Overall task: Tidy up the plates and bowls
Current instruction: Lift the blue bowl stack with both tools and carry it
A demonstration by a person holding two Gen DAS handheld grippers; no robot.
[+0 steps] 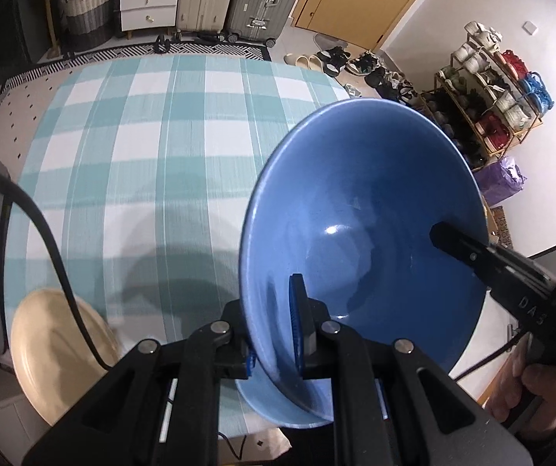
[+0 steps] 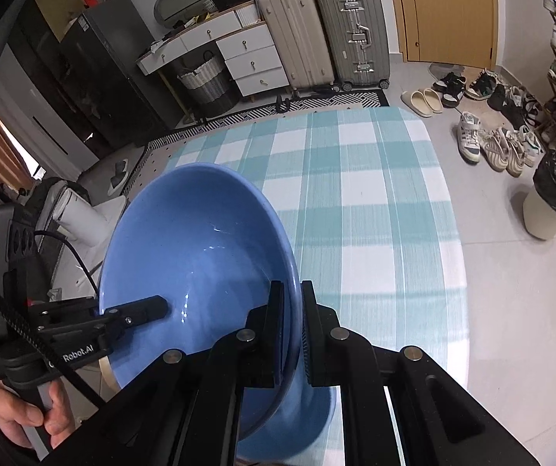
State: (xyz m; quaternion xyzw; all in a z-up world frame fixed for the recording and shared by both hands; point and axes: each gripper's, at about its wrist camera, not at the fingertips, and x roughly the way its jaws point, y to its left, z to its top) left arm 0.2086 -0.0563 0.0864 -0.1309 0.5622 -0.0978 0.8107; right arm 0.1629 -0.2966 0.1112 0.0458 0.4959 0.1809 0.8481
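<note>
Both grippers hold one blue bowl (image 1: 363,209) above the checked counter (image 1: 142,147), each clamped on an opposite side of the rim: the left gripper (image 1: 274,334) has its fingers (image 1: 297,322) closed on the near wall, and the right gripper (image 2: 292,334) is likewise shut on its side. Sharing the weight across the rim probably keeps the wide bowl steady. A second blue dish (image 1: 278,407) sits right beneath it and a cream plate (image 1: 56,353) lies nearby, likely sorting spots.
</note>
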